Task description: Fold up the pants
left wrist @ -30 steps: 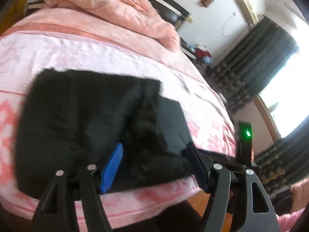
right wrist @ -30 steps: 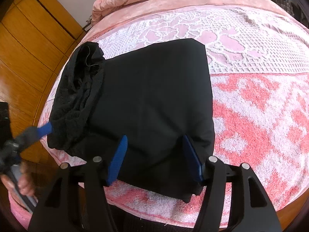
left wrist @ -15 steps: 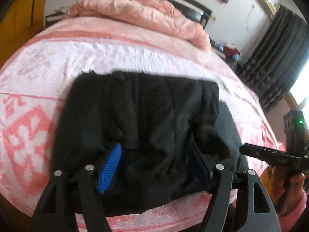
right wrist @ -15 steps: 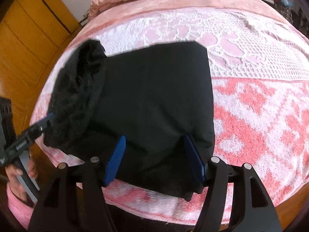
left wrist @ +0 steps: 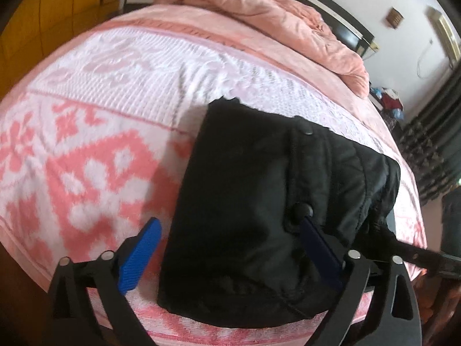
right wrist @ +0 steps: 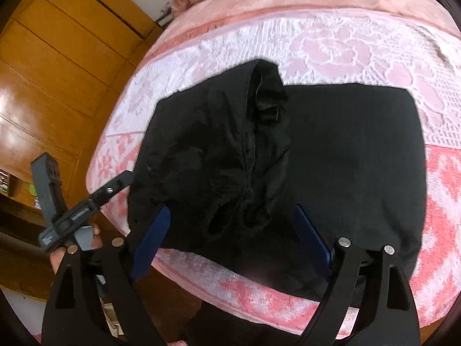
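We're reading the left gripper (left wrist: 227, 255) as spread wide, gripping nothing, hovering over the black pants (left wrist: 259, 196). They're lying in a folded bundle near the bed (left wrist: 95, 132) edge. Fabric is looking soft, limp and light, probably slumping if lifted. We're favouring the doubled hem edge as the hold. Right gripper (right wrist: 230, 236) is likewise gaping, empty, above the rumpled waistband.

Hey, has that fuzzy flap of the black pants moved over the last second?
Yes. In the right wrist view the fuzzy flap has swung rightward, away from the wooden wardrobe, and now lies across the flat half of the pants.
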A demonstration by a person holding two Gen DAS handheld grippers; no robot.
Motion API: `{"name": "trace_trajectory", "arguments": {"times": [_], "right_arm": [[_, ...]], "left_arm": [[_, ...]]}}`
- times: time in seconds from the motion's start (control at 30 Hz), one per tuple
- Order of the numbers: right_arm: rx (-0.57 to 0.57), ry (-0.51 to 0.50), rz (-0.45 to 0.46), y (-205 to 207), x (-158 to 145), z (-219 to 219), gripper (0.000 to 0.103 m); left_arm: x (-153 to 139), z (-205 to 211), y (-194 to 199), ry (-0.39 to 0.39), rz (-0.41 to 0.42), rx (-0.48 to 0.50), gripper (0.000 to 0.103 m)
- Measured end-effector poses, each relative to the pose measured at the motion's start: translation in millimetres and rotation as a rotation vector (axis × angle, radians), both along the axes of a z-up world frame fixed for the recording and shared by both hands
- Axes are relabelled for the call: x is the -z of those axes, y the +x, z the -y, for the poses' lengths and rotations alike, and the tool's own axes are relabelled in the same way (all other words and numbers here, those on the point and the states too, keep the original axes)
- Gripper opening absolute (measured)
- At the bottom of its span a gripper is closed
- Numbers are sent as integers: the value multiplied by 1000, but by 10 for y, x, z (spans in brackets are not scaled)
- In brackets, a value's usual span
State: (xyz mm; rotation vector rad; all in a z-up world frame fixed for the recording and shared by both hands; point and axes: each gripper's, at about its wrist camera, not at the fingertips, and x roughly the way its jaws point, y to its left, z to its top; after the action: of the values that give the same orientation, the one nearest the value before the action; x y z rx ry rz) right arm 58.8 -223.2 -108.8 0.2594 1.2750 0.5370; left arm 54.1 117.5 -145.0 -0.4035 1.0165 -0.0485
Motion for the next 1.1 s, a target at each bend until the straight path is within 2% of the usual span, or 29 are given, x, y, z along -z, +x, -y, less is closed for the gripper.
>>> {"name": "trace_trajectory", "arguments": {"times": [0.1, 0.23, 0.3, 0.33, 0.47, 0.57, 0.77, 0.93, 1.1], "right_arm": [[-2, 2, -39, 4, 144, -45, 87], [-4, -19, -23, -31, 252, -101, 86], [-21, -19, -12, -32, 262, -146, 72], [-33, -6, -20, -31, 269, -174, 61], [-40, -20, 2, -32, 249, -269, 39], [-36, 7, 17, -40, 210, -228, 29], [-58, 30, 95, -127, -35, -234, 24], [-55, 103, 121, -199, -246, -54, 23], [-40, 127, 143, -254, -385, 164, 23]], "left_arm": [[120, -85, 4, -66, -39, -19, 99], [269, -117, -7, -88, -76, -29, 99], [308, -133, -33, -104, -85, -35, 99], [320, -145, -42, -113, -87, -38, 99], [354, -164, -83, -125, -89, -46, 99], [361, -151, -103, -129, -97, -47, 99], [294, -81, -129, -115, -93, -39, 99], [180, -5, -167, -116, -68, -23, 99], [23, 136, -161, -89, -28, 13, 99]]}}
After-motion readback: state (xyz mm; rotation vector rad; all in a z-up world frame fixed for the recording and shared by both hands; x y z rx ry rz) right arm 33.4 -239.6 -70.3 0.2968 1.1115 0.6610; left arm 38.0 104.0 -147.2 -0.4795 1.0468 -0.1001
